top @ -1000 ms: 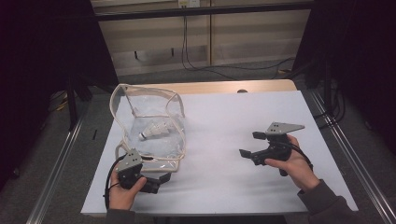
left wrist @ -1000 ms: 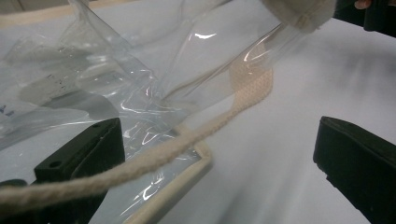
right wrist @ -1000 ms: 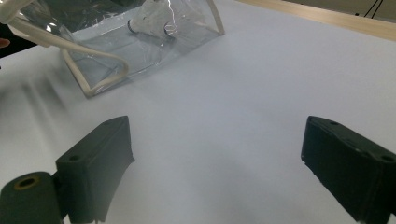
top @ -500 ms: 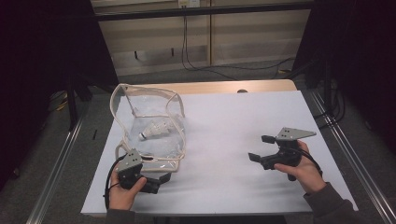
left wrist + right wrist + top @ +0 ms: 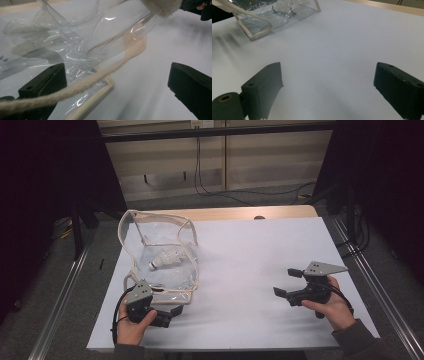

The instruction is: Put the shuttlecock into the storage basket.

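My left gripper [image 5: 167, 312] sits at the near left of the white table [image 5: 250, 270], its jaws spread wide and pinching nothing. The clear bag [image 5: 162, 255] lies just beyond it on the left part of the table, standing partly open with its cream trim forming a loop above. In the left gripper view the bag's near corner [image 5: 100, 87] reaches in between my jaws, and a cream cord [image 5: 82, 85] crosses in front of the left jaw; I cannot tell whether the cord or the plastic touches that jaw. The right jaw of this gripper stands apart from the bag, over bare table. Inside the bag lies a shuttlecock [image 5: 165, 259], white, resting on its side. My right gripper [image 5: 289, 282] is well apart from the bag, at the near right of the table, jaws likewise spread and holding nothing. In the right gripper view the bag [image 5: 279, 15] shows far off at the upper left, cut by the frame edge, with bare table between my two jaws. The bag's plastic is creased and glary, so its contents are hard to make out from the gripper views. The far corner of the left gripper view shows a dark piece of my other gripper [image 5: 197, 7], cropped.
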Demonstrator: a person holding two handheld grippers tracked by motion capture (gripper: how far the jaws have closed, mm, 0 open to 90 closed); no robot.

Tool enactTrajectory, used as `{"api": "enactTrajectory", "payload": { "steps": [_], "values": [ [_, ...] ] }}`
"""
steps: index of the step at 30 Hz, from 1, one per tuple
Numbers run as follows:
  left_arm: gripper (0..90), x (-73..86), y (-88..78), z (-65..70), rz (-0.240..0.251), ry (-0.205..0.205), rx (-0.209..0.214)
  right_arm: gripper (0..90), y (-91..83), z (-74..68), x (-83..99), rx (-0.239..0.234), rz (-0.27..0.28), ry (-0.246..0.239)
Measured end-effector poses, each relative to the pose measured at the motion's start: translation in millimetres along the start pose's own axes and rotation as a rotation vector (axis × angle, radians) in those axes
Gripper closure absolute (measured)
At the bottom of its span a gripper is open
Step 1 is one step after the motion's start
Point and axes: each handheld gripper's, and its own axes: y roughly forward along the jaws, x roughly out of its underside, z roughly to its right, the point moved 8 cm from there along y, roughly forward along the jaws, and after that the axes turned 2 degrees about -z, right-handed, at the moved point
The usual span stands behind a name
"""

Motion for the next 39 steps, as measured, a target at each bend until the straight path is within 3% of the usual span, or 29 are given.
{"api": "enactTrajectory", "payload": {
  "steps": [39],
  "values": [
    [2.0, 1.6, -0.4, 0.0, -0.008, 0.006, -0.001, 7.4, -16.9, 2.2, 24.6, 0.02, -0.009, -0.009]
  ]
}}
